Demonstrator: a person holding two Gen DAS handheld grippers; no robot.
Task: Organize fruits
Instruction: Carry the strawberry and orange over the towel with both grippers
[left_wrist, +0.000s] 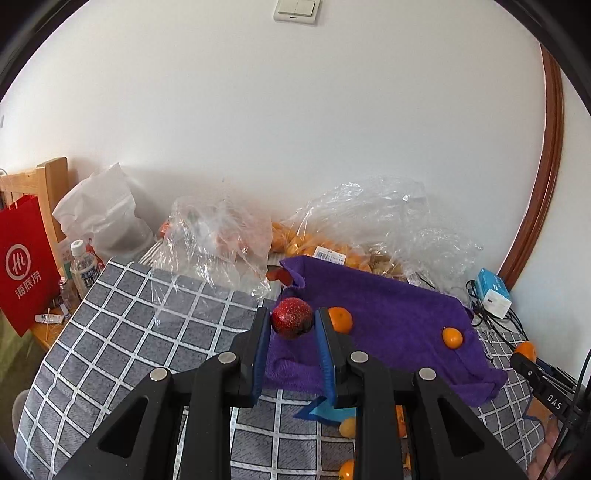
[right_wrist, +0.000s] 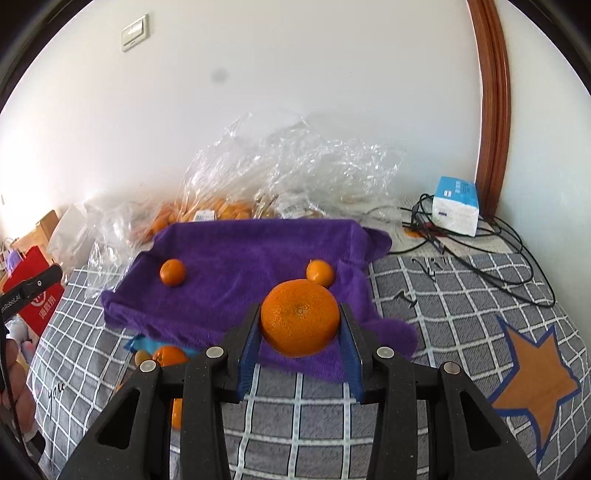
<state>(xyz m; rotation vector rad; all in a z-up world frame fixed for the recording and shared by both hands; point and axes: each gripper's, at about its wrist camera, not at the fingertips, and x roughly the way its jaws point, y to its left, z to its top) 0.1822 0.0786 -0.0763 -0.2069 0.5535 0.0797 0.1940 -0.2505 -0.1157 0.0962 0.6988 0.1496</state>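
left tool (left_wrist: 292, 322): closed on a dark red speckled fruit (left_wrist: 291, 317), which is pinched between the blue pads only at its two sides and is carried clear of the purple towel (left_wrist: 388, 317).
right tool (right_wrist: 300, 320): held part-way open around a large orange (right_wrist: 300, 317); the fruit is clamped at its widest part and is seen above the near edge of the towel.
risk, grip: a round, smooth fruit is held by narrow pads; it is judged that a tilt or a jolt could let either one roll out, and a firmer squeeze could bruise the red fruit.
risk, landing: a dropped fruit would be expected to roll off the towel's edge onto the checked bedspread (right_wrist: 461, 295), or down among the loose oranges (right_wrist: 168, 356) in front.
risk, crowding: two small oranges (right_wrist: 172, 272) are already lying on the towel, well apart; one could be knocked if a fruit were set down close by.
risk, far side: cables (right_wrist: 480, 236) and clear plastic bags (right_wrist: 295, 166) lie beyond the towel and could be snagged by an overreach.
writing, near: "DAS" is read on the other tool's arm in the left view.
writing, far: a red bag (left_wrist: 26, 262) bears a round "Hi" logo and Chinese characters; the bottle and box labels are too small to be read.
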